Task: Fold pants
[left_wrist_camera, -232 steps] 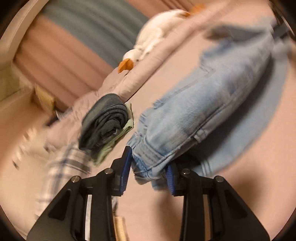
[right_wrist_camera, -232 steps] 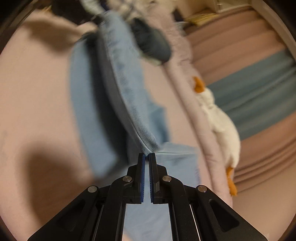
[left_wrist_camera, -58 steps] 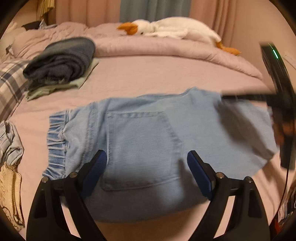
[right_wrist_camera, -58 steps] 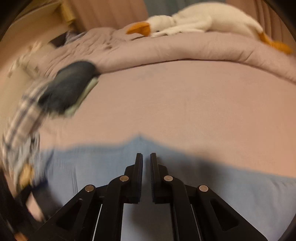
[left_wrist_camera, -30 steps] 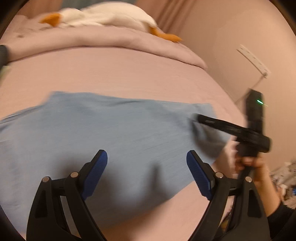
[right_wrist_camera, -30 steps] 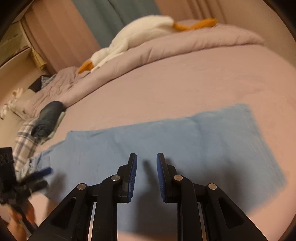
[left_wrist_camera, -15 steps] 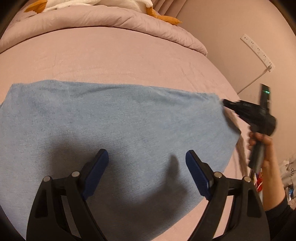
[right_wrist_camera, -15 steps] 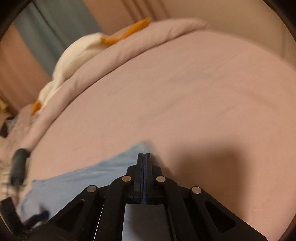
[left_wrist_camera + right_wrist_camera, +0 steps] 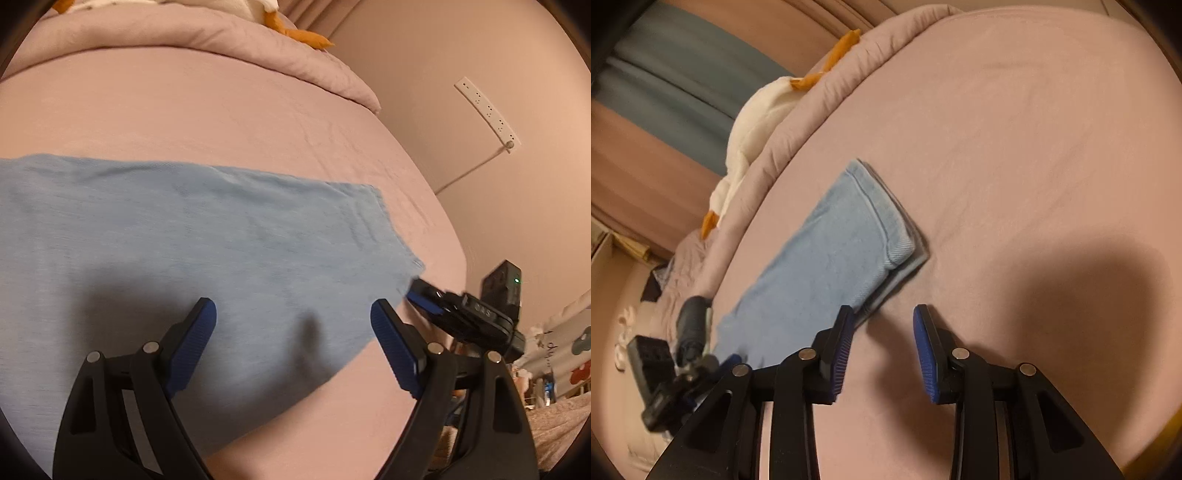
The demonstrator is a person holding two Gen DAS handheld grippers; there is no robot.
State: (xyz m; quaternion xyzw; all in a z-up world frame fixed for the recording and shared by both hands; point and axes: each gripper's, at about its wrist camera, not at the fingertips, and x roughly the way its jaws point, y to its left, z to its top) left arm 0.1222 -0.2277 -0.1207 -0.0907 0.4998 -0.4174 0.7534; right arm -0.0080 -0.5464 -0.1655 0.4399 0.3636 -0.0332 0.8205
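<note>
Light blue denim pants (image 9: 192, 236) lie flat on the pink bed sheet (image 9: 207, 110), legs stacked one on the other, hem end (image 9: 886, 221) toward the right. My left gripper (image 9: 293, 321) hovers open over the lower leg, nothing between its pads. In the right wrist view my right gripper (image 9: 882, 332) sits at the near hem corner with its jaws opening. Only bare sheet shows between them, and the left pad (image 9: 842, 343) is beside the hem's edge. The right gripper (image 9: 424, 299) also shows by that corner in the left wrist view.
A rolled pink duvet (image 9: 229, 40) with a white goose plush (image 9: 753, 125) lines the far side. A dark folded stack (image 9: 692, 317) lies at the far end of the pants. The bed edge and a wall with a power strip (image 9: 487, 110) are on the right.
The right gripper was shut half a second ago and now stands apart; it swung down to the near hem corner. The left gripper slid right along the leg, still open.
</note>
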